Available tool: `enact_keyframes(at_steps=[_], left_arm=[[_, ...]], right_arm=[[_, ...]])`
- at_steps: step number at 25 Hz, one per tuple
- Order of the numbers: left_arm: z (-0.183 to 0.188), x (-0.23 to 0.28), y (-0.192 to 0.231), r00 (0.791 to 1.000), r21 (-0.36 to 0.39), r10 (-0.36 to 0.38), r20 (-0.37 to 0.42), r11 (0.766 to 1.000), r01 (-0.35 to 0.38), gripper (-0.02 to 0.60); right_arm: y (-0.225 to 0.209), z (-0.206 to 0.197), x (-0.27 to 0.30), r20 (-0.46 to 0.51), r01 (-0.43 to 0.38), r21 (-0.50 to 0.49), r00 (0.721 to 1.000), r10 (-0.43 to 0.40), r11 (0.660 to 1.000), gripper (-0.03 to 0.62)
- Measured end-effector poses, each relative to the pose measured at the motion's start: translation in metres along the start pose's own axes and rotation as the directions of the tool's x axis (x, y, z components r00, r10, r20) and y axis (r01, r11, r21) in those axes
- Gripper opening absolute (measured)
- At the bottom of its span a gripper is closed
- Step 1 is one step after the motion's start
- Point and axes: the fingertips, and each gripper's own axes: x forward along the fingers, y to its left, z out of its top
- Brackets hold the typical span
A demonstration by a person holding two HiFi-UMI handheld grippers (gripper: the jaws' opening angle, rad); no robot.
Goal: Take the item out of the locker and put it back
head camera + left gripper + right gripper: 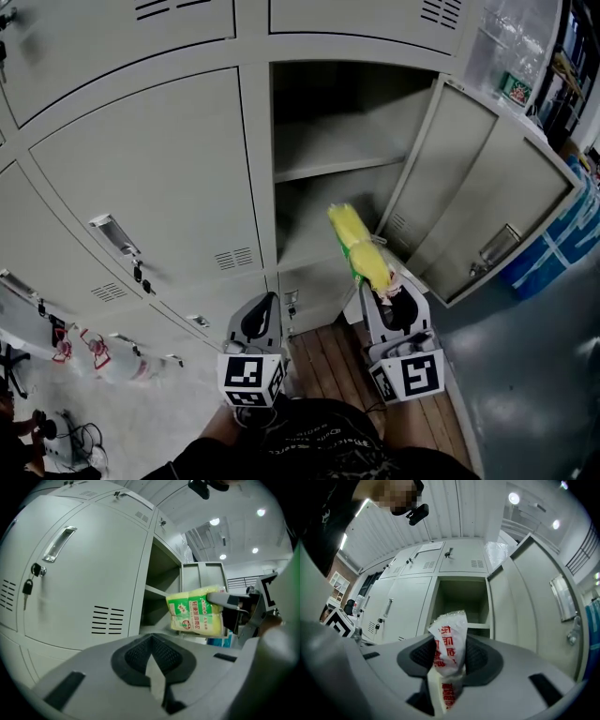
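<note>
Yellow and plastic-wrapped, with a green label: found the pack [359, 246] in mid-air before the open locker [323, 112], outside it, at about the level of the compartment under the shelf [337, 167]. Pointed away from the person and up toward that opening, with the long axis running from the right gripper [384, 292] out to the free yellow end. Leaned a little leftward in the head view. Showed its broad labelled face in the left gripper view [197, 610], lying nearly level there, free end toward the locker.

Sat clamped by its crimped clear end [449, 641] between the right jaws, with pads pressed on either side of the film. Stuck out well beyond the fingertips with most of its body. Found the left gripper [265, 317] lower and to the left, apart from the pack, jaws together on nothing.

Could not see the yellow body from the right gripper view, only crumpled film with red print, seen end-on. Could not read the label's print. Could not tell whether the free end reached past the locker's front edge. Lost the pack's near end behind the right gripper's body in the left gripper view.
</note>
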Motion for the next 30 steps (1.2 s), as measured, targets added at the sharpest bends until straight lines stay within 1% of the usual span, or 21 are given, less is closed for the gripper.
enact_keyframes(at_steps=[7,16,24,30], left_arm=[[-0.001,0.0,-0.006,1.0,0.001,-0.003,0.004,1.0,0.003,0.003],[-0.002,0.001,-0.011,1.0,0.005,0.004,0.0,1.0,-0.004,0.003],[-0.002,0.003,-0.007,1.0,0.001,0.016,-0.005,1.0,-0.016,0.003],[-0.001,0.008,-0.001,1.0,0.014,0.026,-0.005,1.0,-0.026,0.005]], right_arm=[[0.007,-0.03,-0.015,-0.068,0.003,0.052,0.998,0.0,0.999,0.146],[0.005,-0.044,-0.022,-0.098,0.0,0.069,0.995,0.007,0.998,0.146],[0.0,-0.043,-0.016,-0.097,0.001,0.049,0.995,0.004,0.999,0.146],[-0.003,-0.037,-0.006,-0.084,-0.001,0.022,0.996,0.002,1.0,0.146]])
